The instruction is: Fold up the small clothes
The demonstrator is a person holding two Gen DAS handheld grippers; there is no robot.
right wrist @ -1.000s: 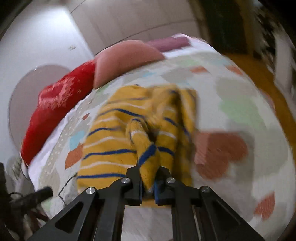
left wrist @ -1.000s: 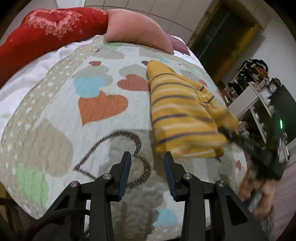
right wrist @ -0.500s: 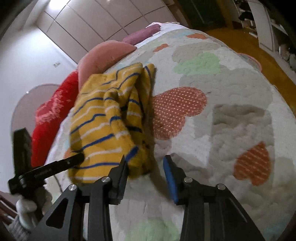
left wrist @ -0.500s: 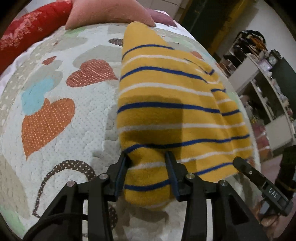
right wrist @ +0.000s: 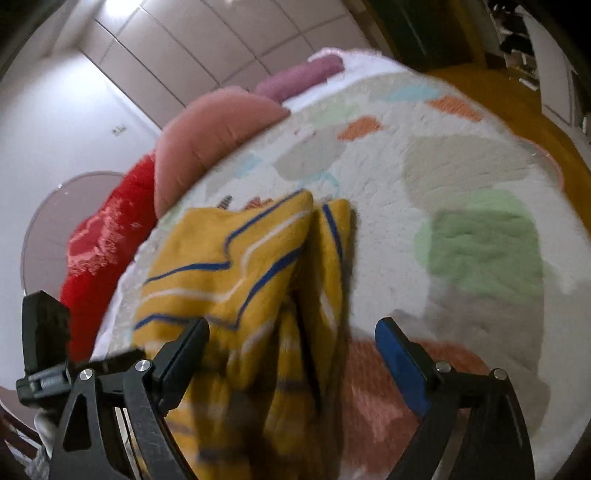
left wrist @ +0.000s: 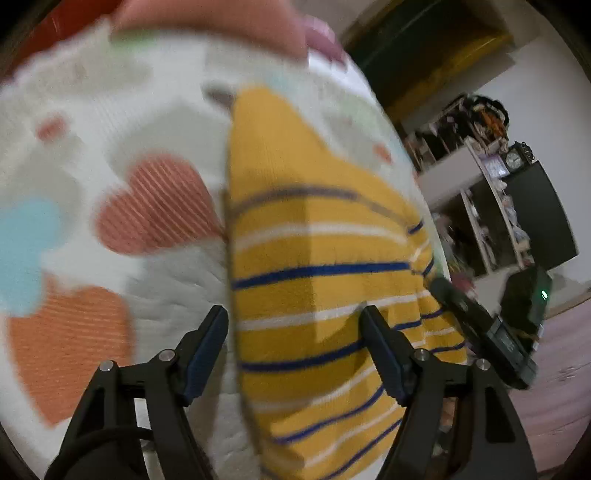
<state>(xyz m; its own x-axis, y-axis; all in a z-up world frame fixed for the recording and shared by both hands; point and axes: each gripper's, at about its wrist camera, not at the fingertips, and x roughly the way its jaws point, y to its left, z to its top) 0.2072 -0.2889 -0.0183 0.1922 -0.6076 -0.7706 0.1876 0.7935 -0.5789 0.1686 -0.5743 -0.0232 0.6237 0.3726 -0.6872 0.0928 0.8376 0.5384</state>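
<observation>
- Left wrist view: we see our left gripper [left wrist: 295, 332] with its jaws spread wide, holding nothing. The yellow striped garment [left wrist: 317, 266] lies on the heart-patterned quilt [left wrist: 92, 155], and its near edge sits between and below the two fingers; whether either pad touches the cloth we cannot tell, as the picture is blurred.
- The garment runs away from us as a long folded shape, narrowing to a point at its far end, with blue and white stripes across it. A red heart patch [left wrist: 155, 206] of the quilt lies just beside its left edge.
- At the garment's right edge we see the right gripper [left wrist: 480, 325] as a dark bar, close to the cloth. A pink pillow [left wrist: 207, 18] sits at the far end of the bed, and shelves [left wrist: 491, 206] stand off the bed to the right.
- Right wrist view: our right gripper [right wrist: 291, 354] is also wide open and grips nothing. The garment [right wrist: 236, 266] lies bunched between its fingers and stretches ahead, with a folded ridge along its right side.
- It rests on the quilt [right wrist: 461, 177] near the left edge of the bed, with a green patch [right wrist: 484, 251] well to its right.
- Beyond it lie the pink pillow [right wrist: 214, 136] and a red pillow [right wrist: 107, 236]; the left gripper [right wrist: 44, 354] shows at the lower left.
</observation>
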